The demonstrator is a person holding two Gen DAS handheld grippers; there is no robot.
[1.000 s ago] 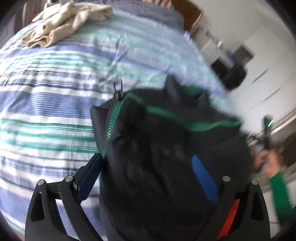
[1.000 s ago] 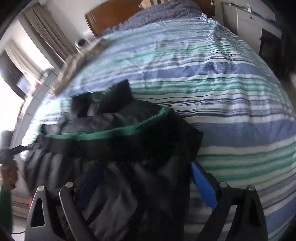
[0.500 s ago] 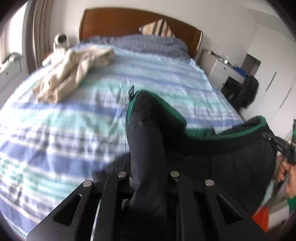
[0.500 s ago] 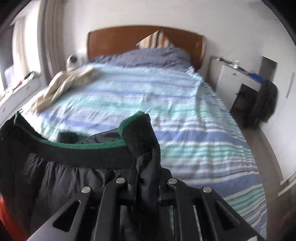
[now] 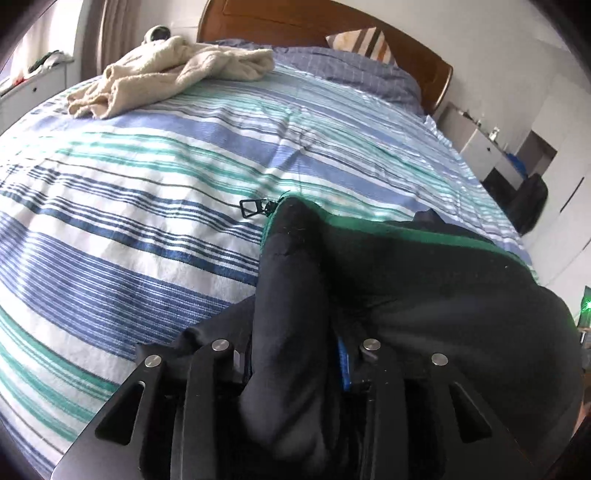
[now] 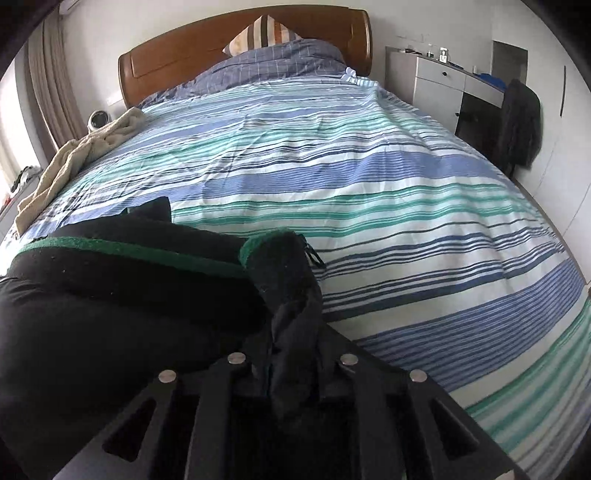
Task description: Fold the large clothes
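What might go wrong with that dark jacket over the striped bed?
The black green-trimmed jacket is bunched between the left gripper fingers, and those jaws are opening, so that corner may slip. The right gripper pinches only a narrow twist. The dangling metal zipper pull could snag the striped cover.

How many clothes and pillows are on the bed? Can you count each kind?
Black jackets with green trim: 1, held in both grippers
Cream garments: 1, crumpled near the headboard
Striped pillows: 1
Blue checked pillows: 1
Total: 4
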